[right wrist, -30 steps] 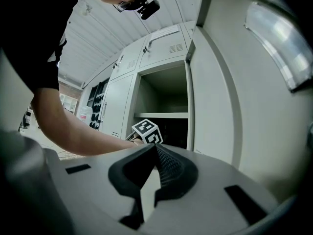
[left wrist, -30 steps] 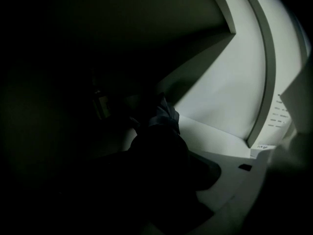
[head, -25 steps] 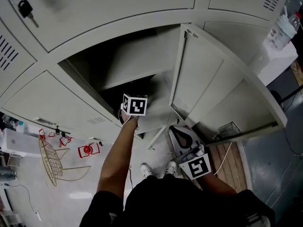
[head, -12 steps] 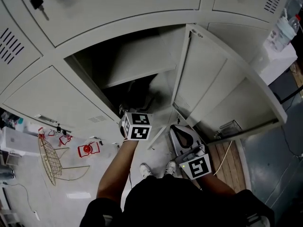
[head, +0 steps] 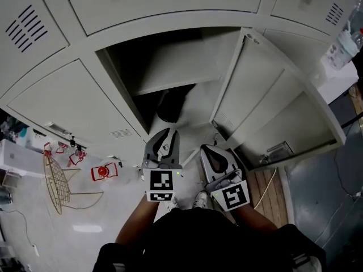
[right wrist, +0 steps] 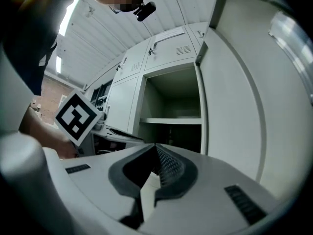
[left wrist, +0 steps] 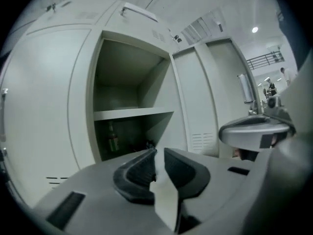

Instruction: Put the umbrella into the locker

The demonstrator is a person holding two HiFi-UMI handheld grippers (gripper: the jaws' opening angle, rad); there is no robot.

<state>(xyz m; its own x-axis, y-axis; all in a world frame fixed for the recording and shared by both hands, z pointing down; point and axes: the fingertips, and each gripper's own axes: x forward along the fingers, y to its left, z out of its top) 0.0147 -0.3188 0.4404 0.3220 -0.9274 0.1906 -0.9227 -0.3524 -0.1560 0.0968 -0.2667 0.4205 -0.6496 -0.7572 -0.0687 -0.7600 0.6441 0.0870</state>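
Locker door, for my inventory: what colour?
The locker door is off-white; head view shows it best.

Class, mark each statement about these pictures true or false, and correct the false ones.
1. The locker door stands open. True.
2. The left gripper holds the umbrella. False: its jaws are closing with nothing between them, and the umbrella lies inside the locker.
3. The umbrella lies on top of the shelf. False: it is in the compartment below the shelf.
4. The right gripper is empty. True: its jaws are together on nothing.
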